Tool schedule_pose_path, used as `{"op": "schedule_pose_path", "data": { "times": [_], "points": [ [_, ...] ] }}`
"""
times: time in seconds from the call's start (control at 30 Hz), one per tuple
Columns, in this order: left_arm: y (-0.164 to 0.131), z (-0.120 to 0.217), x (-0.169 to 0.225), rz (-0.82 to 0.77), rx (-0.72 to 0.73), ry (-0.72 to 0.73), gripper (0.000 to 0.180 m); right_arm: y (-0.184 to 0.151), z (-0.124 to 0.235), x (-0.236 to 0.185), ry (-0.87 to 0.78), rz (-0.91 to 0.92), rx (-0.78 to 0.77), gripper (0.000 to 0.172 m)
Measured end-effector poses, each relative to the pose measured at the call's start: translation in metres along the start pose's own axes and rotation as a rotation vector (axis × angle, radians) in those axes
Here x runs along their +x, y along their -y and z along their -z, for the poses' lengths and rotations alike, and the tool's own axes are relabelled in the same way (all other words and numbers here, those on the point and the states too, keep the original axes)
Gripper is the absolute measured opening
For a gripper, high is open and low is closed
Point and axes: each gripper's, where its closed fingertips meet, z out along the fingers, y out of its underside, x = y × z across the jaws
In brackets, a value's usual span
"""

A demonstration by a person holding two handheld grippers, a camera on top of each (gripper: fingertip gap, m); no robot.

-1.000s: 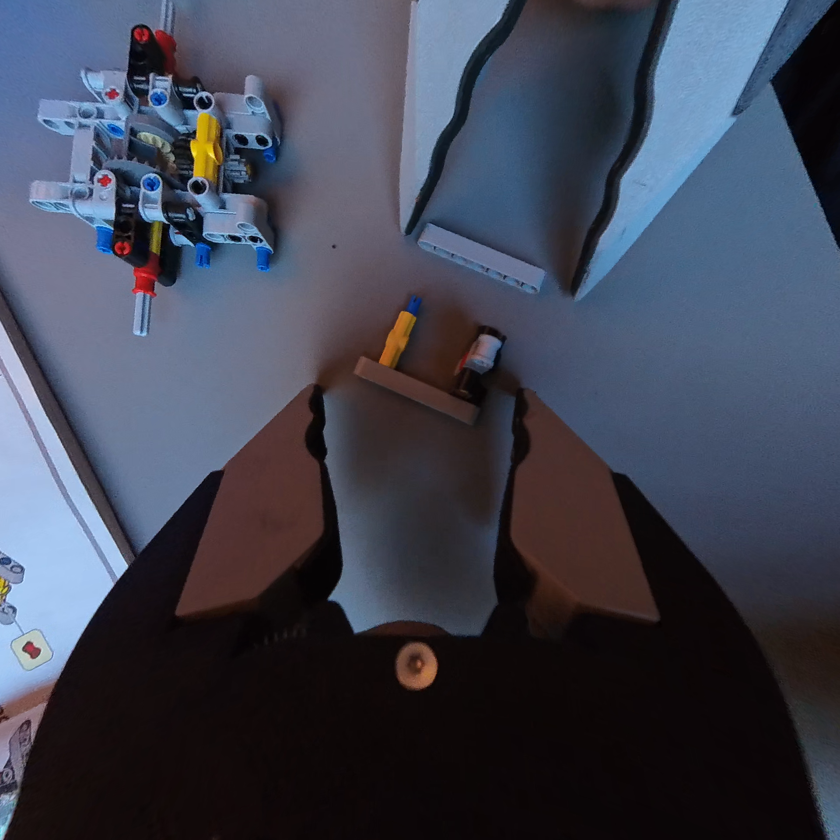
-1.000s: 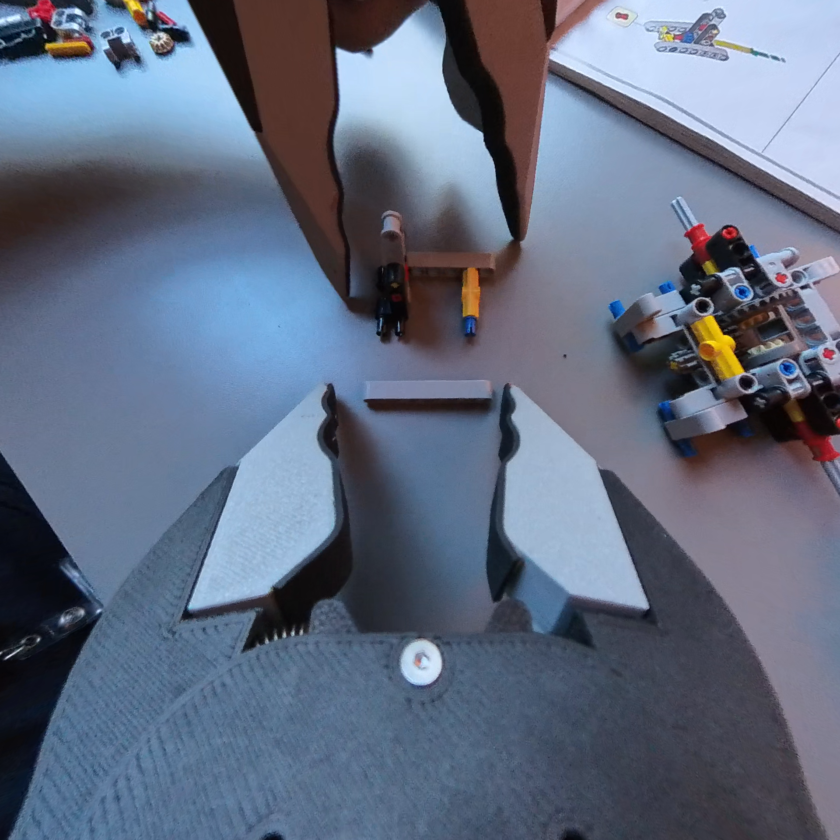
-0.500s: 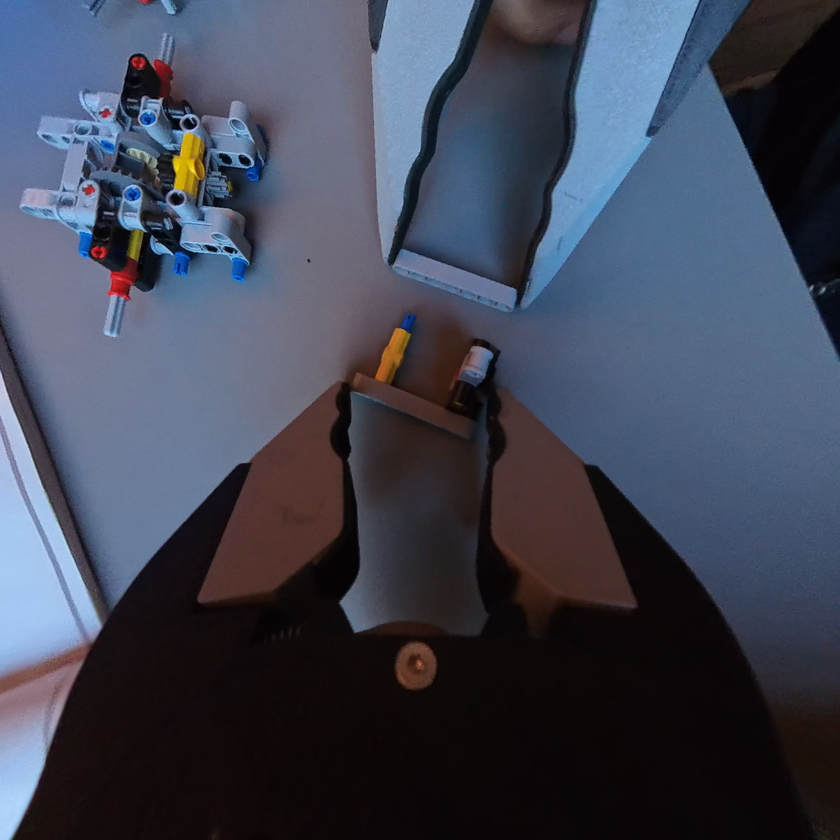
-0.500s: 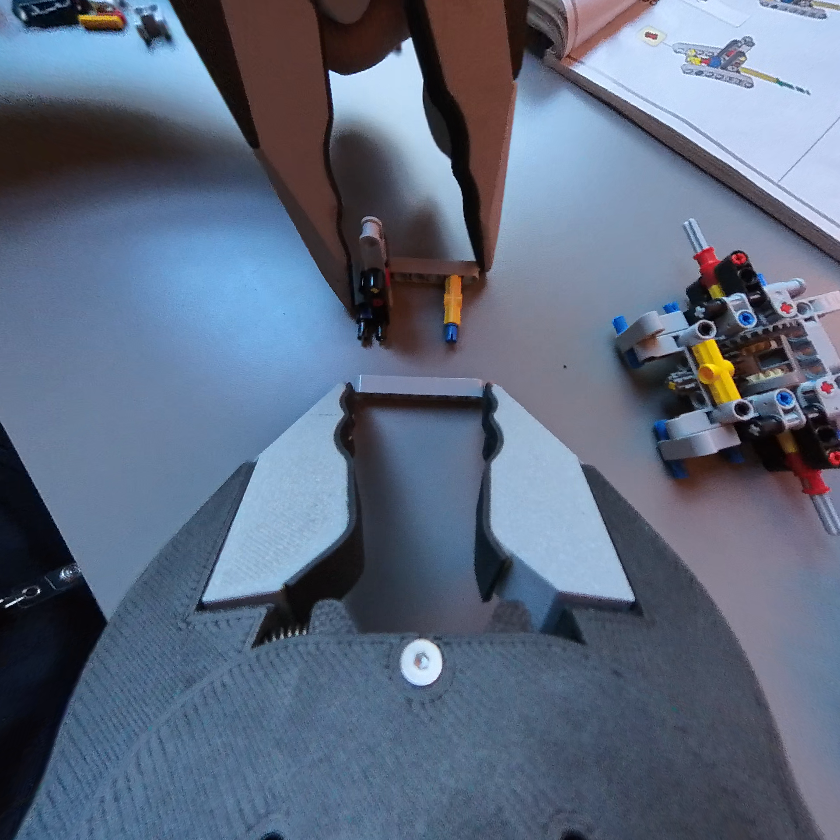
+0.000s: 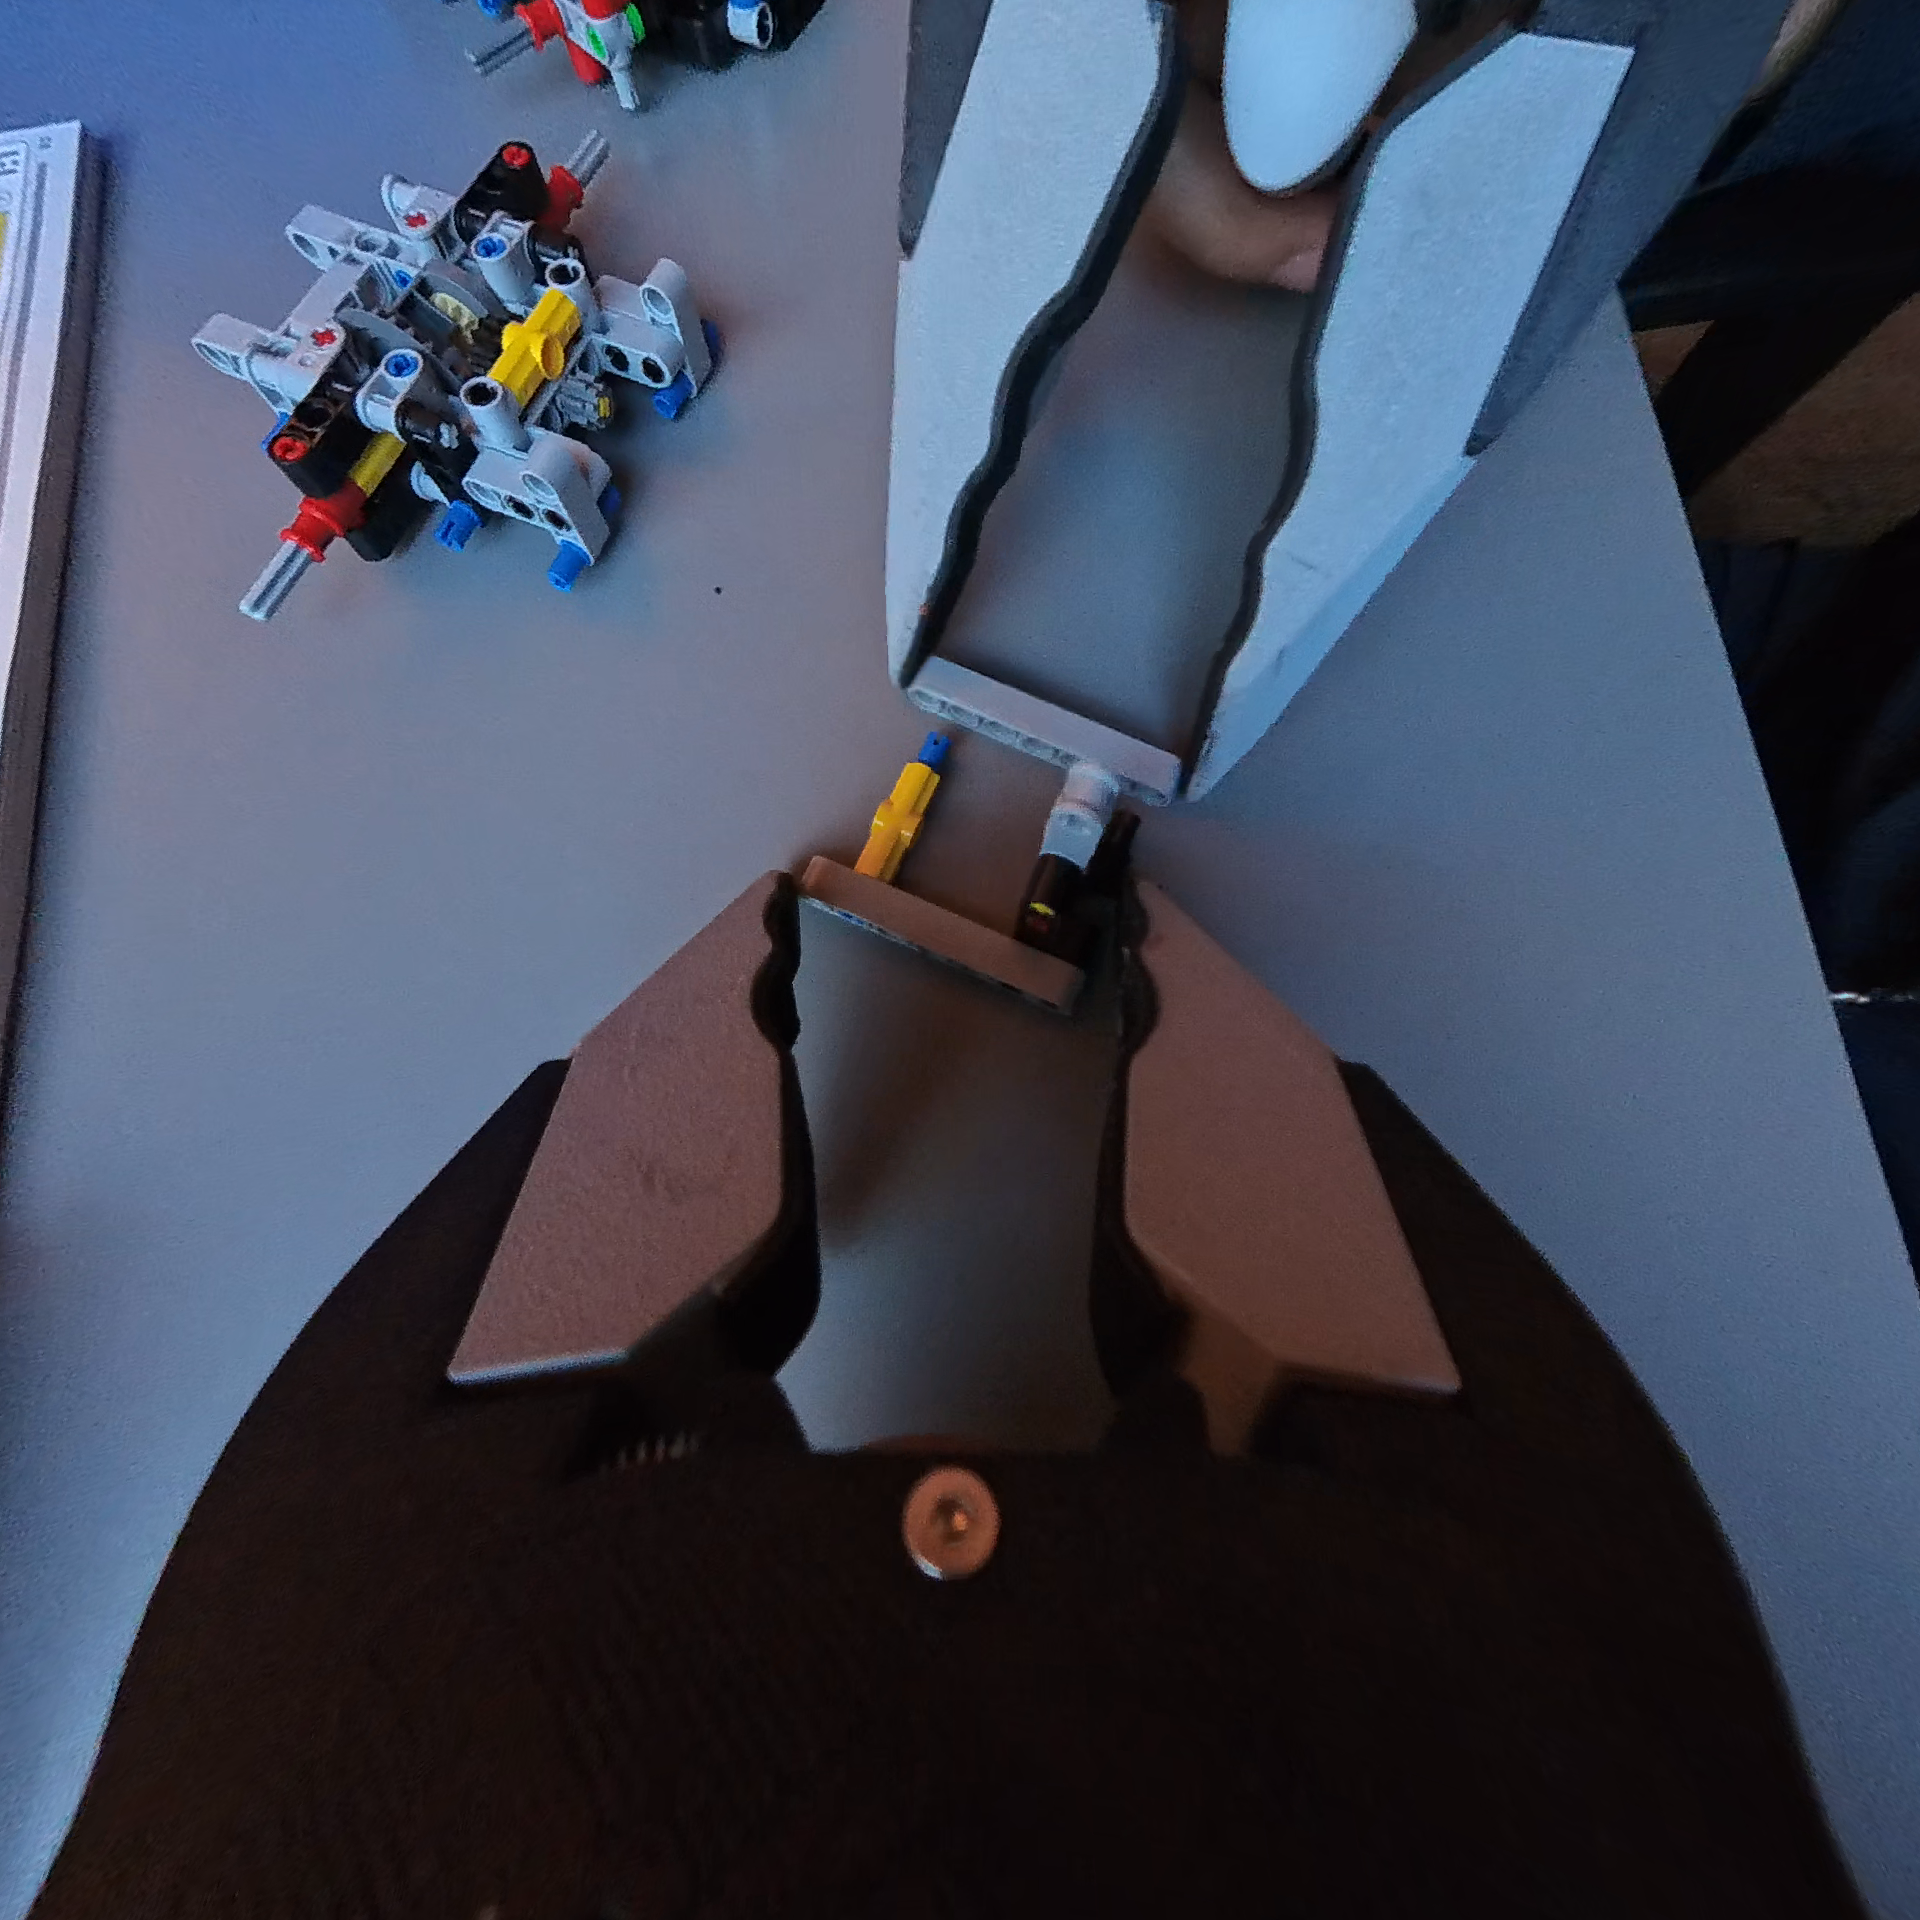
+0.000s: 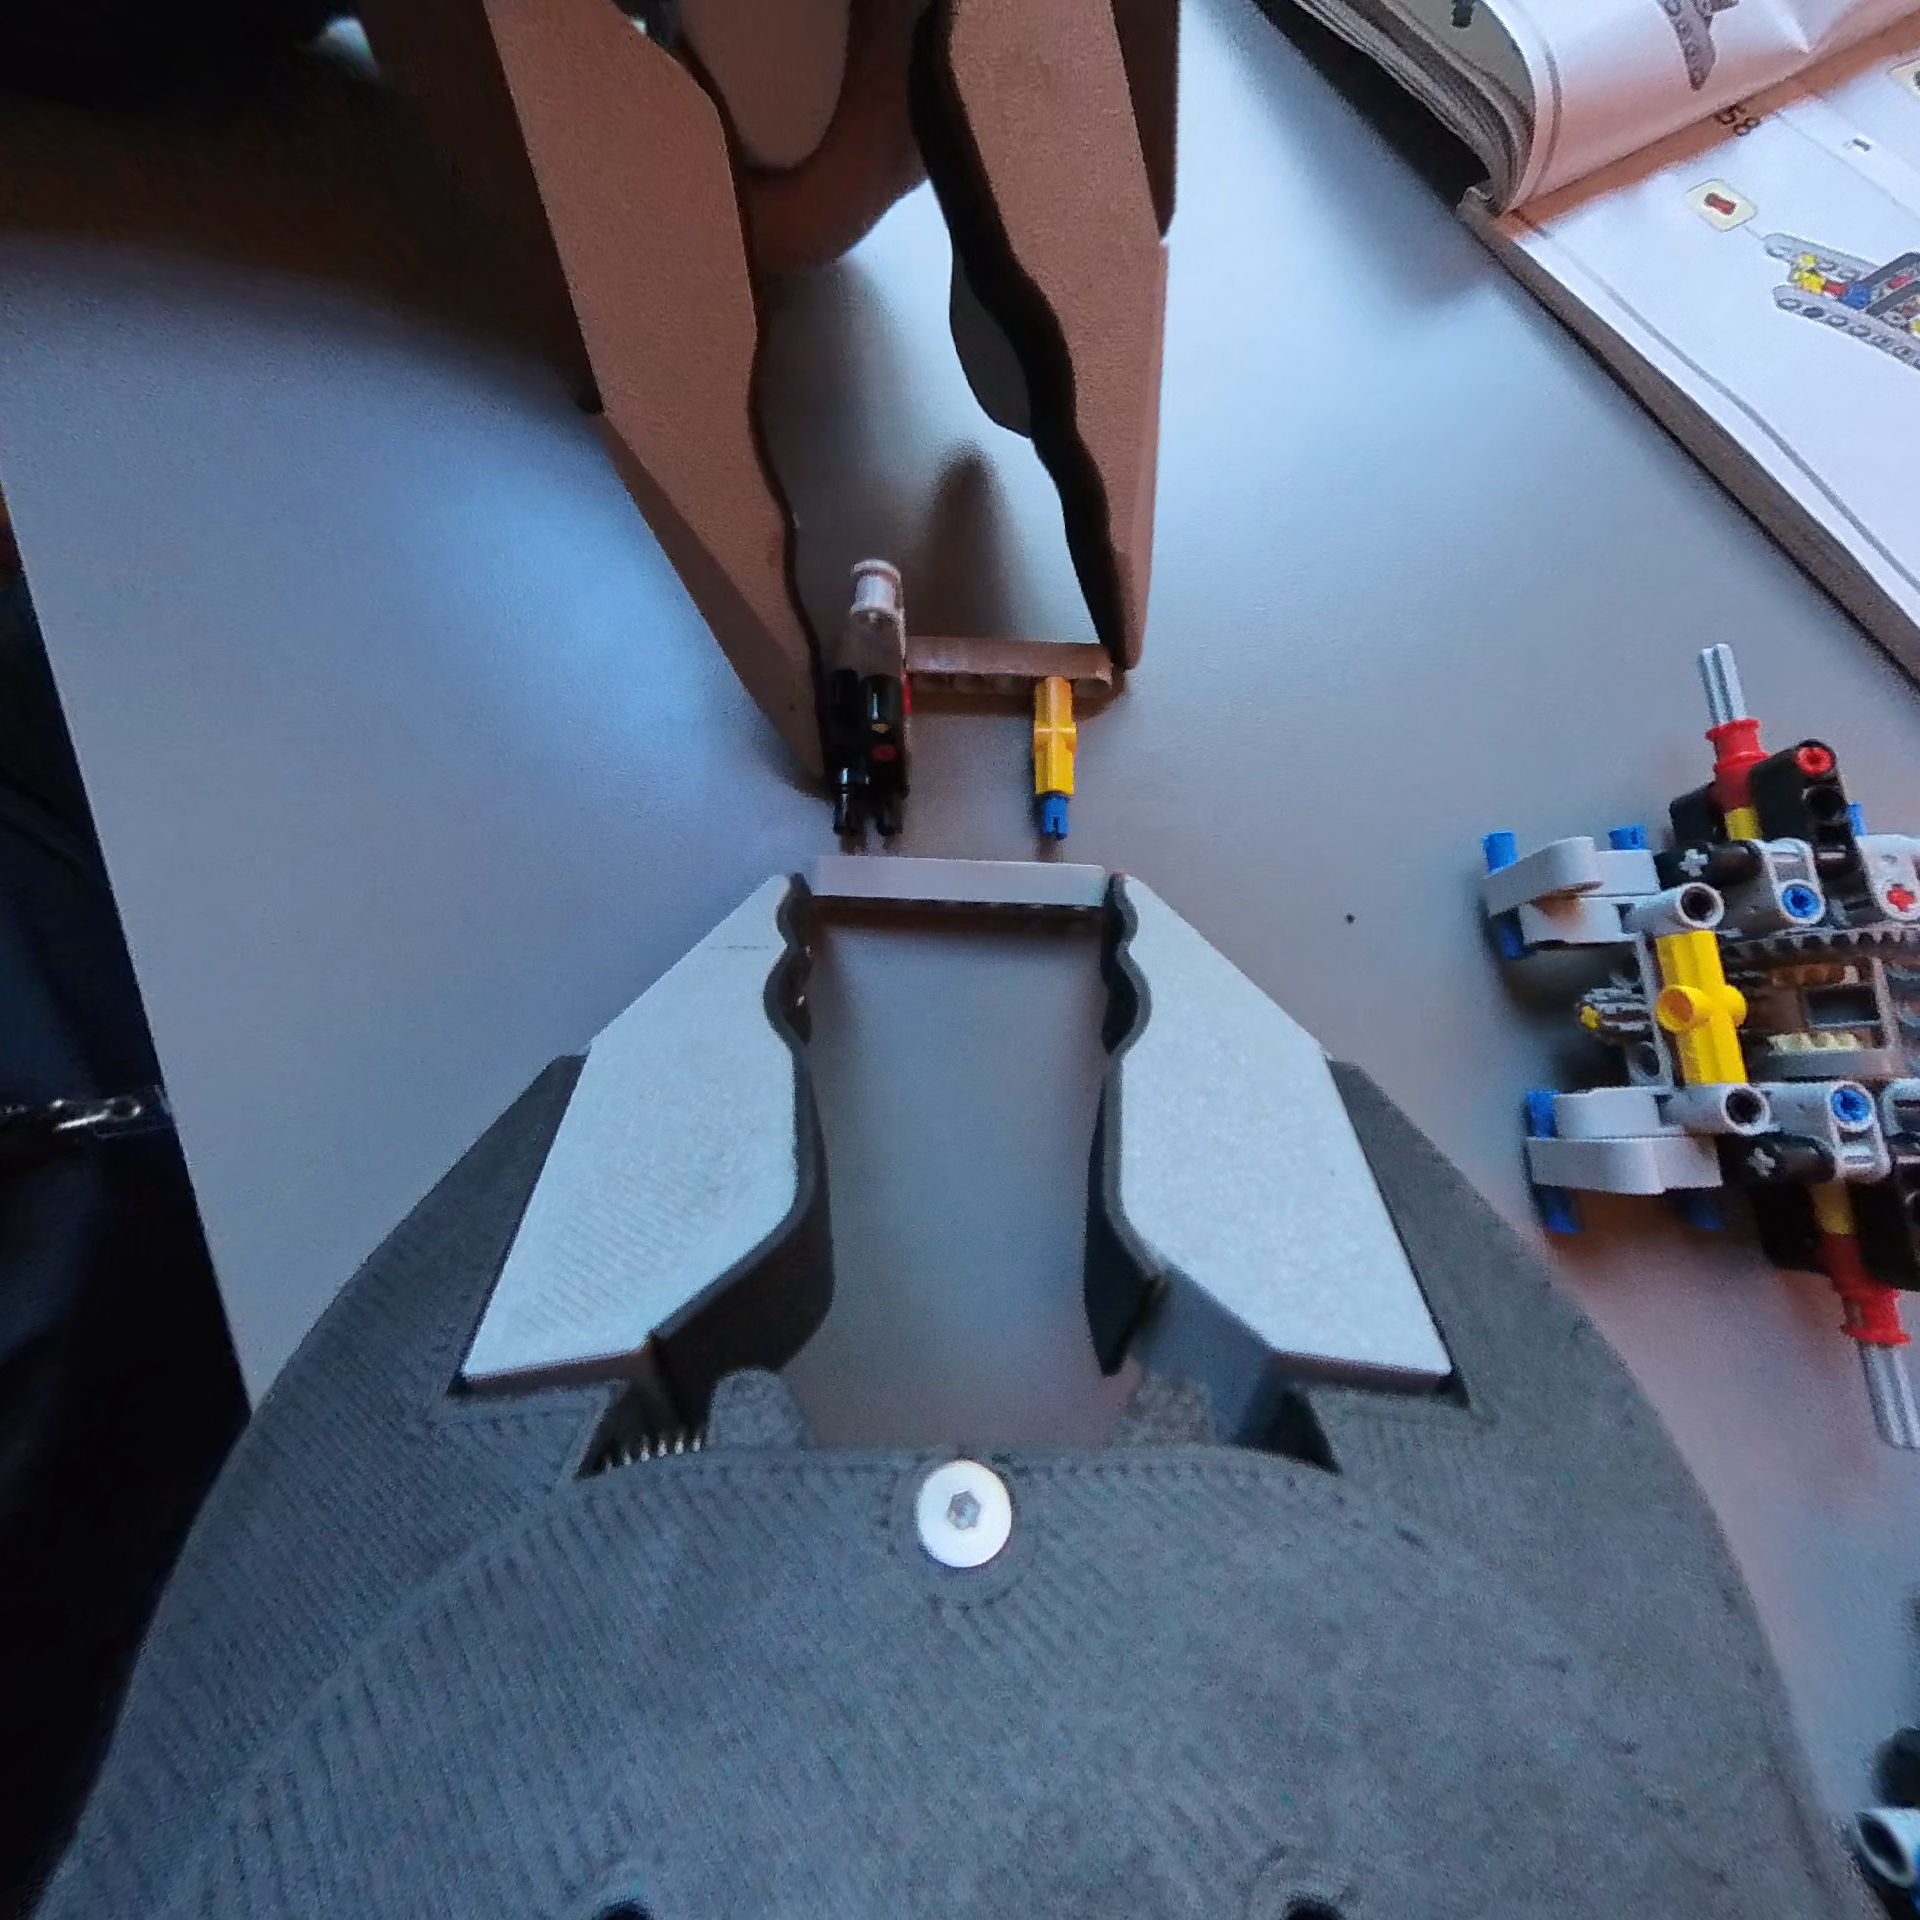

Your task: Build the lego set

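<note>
Your left gripper [image 5: 940,951] has its fingers clamped on the ends of a grey beam [image 5: 935,940] carrying a yellow pin [image 5: 896,821] and a black connector stack [image 5: 1070,883]. Facing it, your right gripper [image 6: 958,896] has its fingers clamped on a plain grey beam [image 6: 958,881], the two beams near each other just above the tabletop [image 5: 520,831]. A multicoloured brick assembly [image 5: 447,374] lies to the far left, an open instruction booklet [image 6: 1714,208] beyond it.
</note>
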Motion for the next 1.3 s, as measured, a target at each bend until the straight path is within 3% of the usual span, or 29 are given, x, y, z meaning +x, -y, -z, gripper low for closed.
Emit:
{"op": "schedule_pose_path", "data": {
  "times": [0.57, 0.93, 1.17, 1.3],
  "points": [
    [0.0012, -0.0016, 0.0076, 0.028, 0.004, 0.038, 0.059, 0.0016, 0.0026, -0.005, 0.059, 0.179, 0.029, 0.053],
    [0.0014, -0.0016, 0.0066, 0.044, 0.004, 0.055, 0.059, 0.003, 0.0016, -0.0024, 0.044, 0.19, 0.029, 0.053],
    [0.0014, -0.0015, 0.0065, 0.042, 0.005, 0.056, 0.059, 0.0008, 0.0002, -0.0025, 0.164, 0.112, 0.004, 0.053],
    [0.0013, -0.0001, 0.0038, 0.033, 0.009, 0.087, 0.059, 0.0018, -0.0022, -0.0002, 0.15, 0.145, -0.001, 0.053]
  ]
}}
